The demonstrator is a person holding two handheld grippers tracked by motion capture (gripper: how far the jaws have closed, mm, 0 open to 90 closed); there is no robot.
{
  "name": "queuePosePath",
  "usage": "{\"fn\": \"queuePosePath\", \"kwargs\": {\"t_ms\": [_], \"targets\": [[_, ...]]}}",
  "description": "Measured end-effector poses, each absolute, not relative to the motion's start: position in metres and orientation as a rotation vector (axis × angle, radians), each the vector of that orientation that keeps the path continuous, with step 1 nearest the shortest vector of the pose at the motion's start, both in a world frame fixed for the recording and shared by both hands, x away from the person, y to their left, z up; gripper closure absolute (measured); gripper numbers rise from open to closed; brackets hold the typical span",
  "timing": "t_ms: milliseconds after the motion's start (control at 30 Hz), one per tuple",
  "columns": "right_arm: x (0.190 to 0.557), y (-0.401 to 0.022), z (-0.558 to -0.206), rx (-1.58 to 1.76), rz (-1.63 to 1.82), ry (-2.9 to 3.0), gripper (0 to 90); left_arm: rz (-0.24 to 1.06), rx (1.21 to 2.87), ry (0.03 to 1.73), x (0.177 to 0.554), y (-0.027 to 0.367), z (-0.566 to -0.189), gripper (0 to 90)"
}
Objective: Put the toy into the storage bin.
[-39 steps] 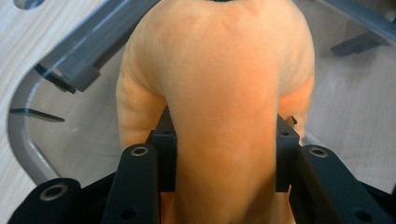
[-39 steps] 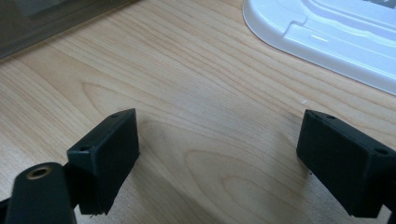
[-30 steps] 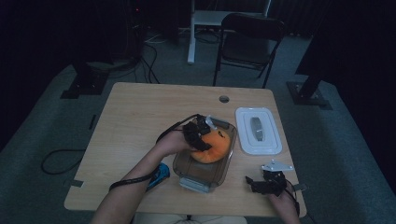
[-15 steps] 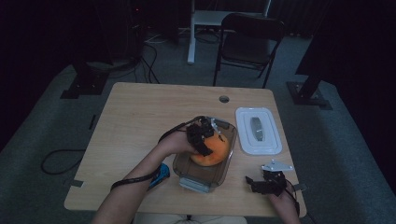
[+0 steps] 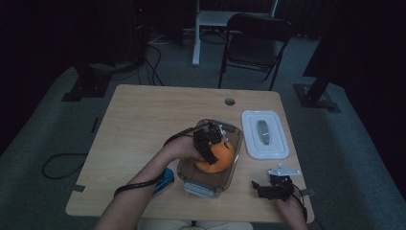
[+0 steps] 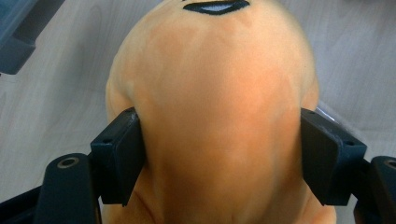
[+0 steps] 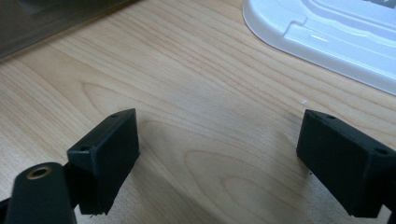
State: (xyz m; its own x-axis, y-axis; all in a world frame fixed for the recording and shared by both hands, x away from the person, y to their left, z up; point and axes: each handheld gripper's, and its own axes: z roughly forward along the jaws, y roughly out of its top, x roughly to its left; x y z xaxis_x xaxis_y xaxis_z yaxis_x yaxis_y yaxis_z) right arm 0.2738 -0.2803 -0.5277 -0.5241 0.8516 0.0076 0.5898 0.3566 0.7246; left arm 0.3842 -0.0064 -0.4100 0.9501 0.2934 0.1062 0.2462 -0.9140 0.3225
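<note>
Pale wood-grain counter carries everything. Far left near the front edge, a small blue object lies beside my left forearm; can't tell what it is. My left hand-held gripper is over the clear smoky plastic rectangular container at the front middle of the counter. The round orange plush toy sits inside that container, with my left hand-held gripper down on top of it. In the left gripper view the orange plush toy bulges between the two black jaws, a black stitched mark at its far end. The jaws have just been opening, with the toy between them. The pads sit right at the plush sides with no visible squeeze, so I read them as loosened, not clamped. To the right of the container, apart from it, the white rectangular plastic lid lies flat, a grey tab at its centre. At front right my right hand-held gripper rests low at the counter, near the edge. In the right gripper view its jaws stand wide apart over bare wood, nothing between them, with the white lid ahead at upper right and the container wall at upper left.
</note>
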Motion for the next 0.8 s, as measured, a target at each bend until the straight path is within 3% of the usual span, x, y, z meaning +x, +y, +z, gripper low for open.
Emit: {"fn": "queuePosePath", "kwargs": {"t_ms": [400, 800], "targets": [[0.274, -0.28, -0.528, 1.263, 0.971, 2.253, 12.5, 0.132, 2.708, 0.459, 0.385, 0.003, -0.403, 18.4], [0.274, -0.28, -0.528, 1.262, 0.971, 2.253, 12.5, 0.139, 2.63, 0.443, 0.375, 0.018, -0.384, 18.5]]}}
